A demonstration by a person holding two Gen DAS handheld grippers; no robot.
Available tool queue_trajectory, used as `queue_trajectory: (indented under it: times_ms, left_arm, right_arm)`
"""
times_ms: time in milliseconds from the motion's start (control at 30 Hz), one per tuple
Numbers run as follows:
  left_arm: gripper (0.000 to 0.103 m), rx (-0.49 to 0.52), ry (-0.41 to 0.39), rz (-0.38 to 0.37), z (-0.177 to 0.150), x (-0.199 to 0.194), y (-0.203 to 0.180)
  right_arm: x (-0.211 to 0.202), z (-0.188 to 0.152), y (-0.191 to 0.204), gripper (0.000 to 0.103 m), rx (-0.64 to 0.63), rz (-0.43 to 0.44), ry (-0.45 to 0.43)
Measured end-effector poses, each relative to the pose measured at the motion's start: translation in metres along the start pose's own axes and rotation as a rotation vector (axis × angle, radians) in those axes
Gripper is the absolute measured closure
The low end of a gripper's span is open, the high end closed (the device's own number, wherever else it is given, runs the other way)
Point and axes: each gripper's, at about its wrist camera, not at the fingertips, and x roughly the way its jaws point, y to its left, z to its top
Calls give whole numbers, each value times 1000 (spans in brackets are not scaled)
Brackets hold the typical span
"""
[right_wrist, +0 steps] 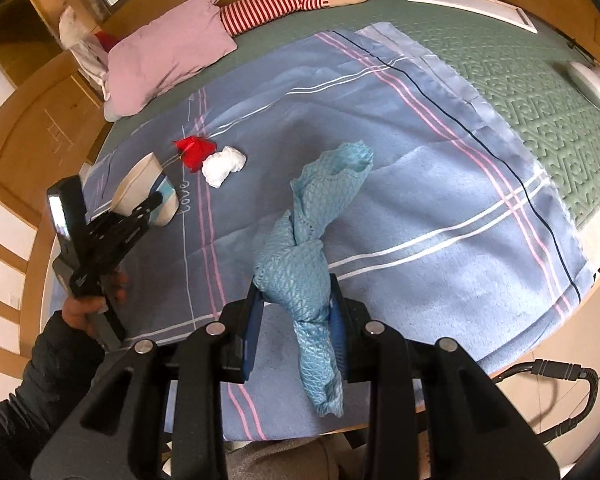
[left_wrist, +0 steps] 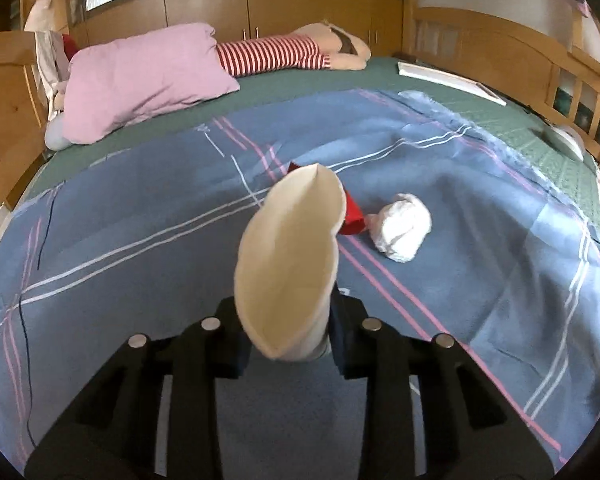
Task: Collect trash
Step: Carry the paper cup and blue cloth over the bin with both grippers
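Paper cup [left_wrist: 288, 264] squeezed in left fingers [left_wrist: 342, 344]; cloth [right_wrist: 300, 276] in right fingers [right_wrist: 252, 320].

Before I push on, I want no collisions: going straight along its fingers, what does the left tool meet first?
Probably the red scrap beside the white wad, beyond the paper cup the left tool holds; depth is unclear.

I counted one paper cup [left_wrist: 288, 264], one red scrap [left_wrist: 352, 216] and one white wad [left_wrist: 400, 226] near the blanket's [left_wrist: 140, 248] middle, one blue cloth [right_wrist: 320, 220], one pink pillow [left_wrist: 140, 80] and one striped doll [left_wrist: 284, 54] at the bed's far edge.
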Motion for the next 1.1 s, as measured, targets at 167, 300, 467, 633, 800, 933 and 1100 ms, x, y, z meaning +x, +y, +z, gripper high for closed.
queue_trajectory:
  times_ms: [167,300,467,633,800,933,1100]
  left_arm:
    - [71,-41,-31,18,6,-38,-1]
    - [71,-35,-54,47,8,-82,-18]
    - [71,-16,-86,59,3,-144,-55]
    - [70,-23,-138,8,-2,-209,-96]
    - [70,6,-192,-104,-8,-267,-153]
    - [70,64,-216,-201,-21,-300,-205]
    - [70,139,-192,-329,-49,-328,-269]
  right_arm:
    - [-13,-6,7,72,2,27,-35]
    - [-37,-18,15,72,-7,31,-106]
    - [-79,-41,15,72,16,21,-192]
    - [-138,-78,-3,72,81,-32,-318]
    - [-192,-124,-21,71,129,-145,-438]
    - [-225,-166,-37,71,159,-244,-490]
    - [-263,-214,-59,71,218,-352,-553]
